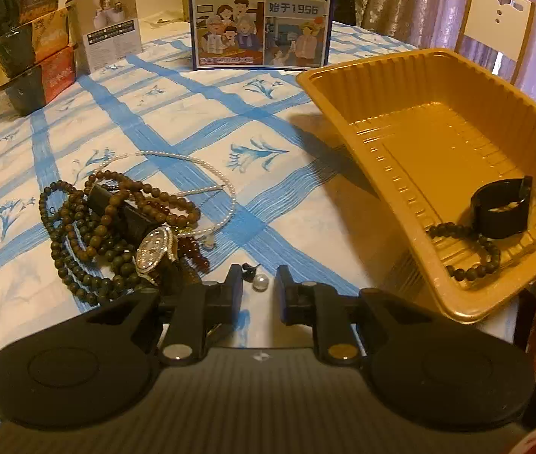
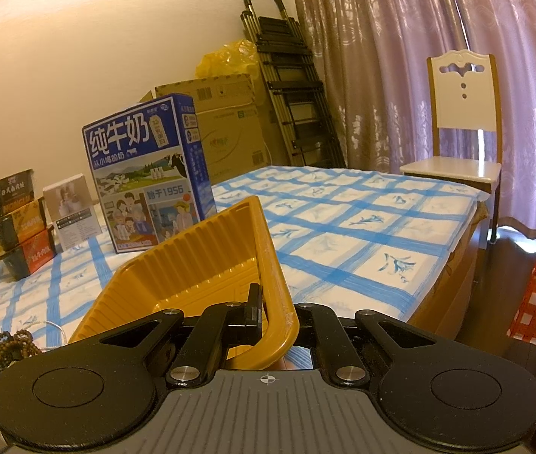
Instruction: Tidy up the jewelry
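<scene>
At three o'clock, tray (image 1: 343,87), clamped by right gripper (image 2: 279,314), holds two pieces; left gripper (image 1: 256,283) gapes near pearl (image 1: 259,283); pile (image 1: 116,227) remains.

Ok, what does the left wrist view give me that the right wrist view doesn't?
Only the left wrist view shows the tray's inside, holding a black band and a bead bracelet, plus the watch, pearl necklace and loose pearl between the open left gripper. Only the right wrist view shows the right gripper clamped on the tray's rim, the cardboard box and ladder. Both share the yellow tray, milk carton, bead pile and chair.
</scene>
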`<move>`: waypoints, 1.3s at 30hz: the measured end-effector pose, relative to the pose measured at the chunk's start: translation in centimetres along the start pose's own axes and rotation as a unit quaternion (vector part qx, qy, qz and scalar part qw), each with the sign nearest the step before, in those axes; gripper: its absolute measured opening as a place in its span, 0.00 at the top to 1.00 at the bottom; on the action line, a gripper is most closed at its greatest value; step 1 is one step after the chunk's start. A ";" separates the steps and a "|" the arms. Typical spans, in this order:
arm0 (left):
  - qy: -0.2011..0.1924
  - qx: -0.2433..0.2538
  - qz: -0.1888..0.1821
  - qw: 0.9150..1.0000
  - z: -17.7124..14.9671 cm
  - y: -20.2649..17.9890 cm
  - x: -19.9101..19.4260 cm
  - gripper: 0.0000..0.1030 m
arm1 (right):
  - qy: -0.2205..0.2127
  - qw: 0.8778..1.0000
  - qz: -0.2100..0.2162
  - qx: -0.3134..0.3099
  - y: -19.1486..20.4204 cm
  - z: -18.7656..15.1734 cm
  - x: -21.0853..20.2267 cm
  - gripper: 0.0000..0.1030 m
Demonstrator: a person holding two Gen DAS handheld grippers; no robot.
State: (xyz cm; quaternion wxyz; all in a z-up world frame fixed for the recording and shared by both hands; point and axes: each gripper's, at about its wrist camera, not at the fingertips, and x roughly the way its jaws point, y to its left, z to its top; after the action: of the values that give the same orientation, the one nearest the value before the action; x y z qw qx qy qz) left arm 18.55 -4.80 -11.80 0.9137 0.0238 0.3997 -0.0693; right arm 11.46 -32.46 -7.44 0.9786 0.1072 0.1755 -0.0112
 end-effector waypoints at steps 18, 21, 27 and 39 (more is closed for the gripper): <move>-0.028 0.008 0.003 1.000 0.0 -0.1 -1.5 0.93 | 0.002 1.000 0.000 0.004 -0.2 -0.1 0.1 0.94; -0.040 0.000 -0.009 0.999 0.5 -0.2 -2.7 0.93 | 0.002 1.000 0.000 0.005 -0.3 -0.2 0.1 0.94; -0.058 -0.023 -0.054 0.997 2.1 -1.2 -5.1 0.93 | 0.002 1.000 -0.001 0.004 -0.3 -0.2 0.1 0.94; -0.045 0.003 -0.126 0.991 3.7 -6.8 -4.3 0.93 | 0.004 1.000 0.003 0.005 0.1 -0.5 0.1 0.94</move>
State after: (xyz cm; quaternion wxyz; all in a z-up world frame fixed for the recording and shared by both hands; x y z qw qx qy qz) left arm 17.39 -11.45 -6.08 0.9146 -0.0276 0.3581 -0.1860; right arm 11.40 -32.21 -7.95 0.9774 0.1123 0.1786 -0.0084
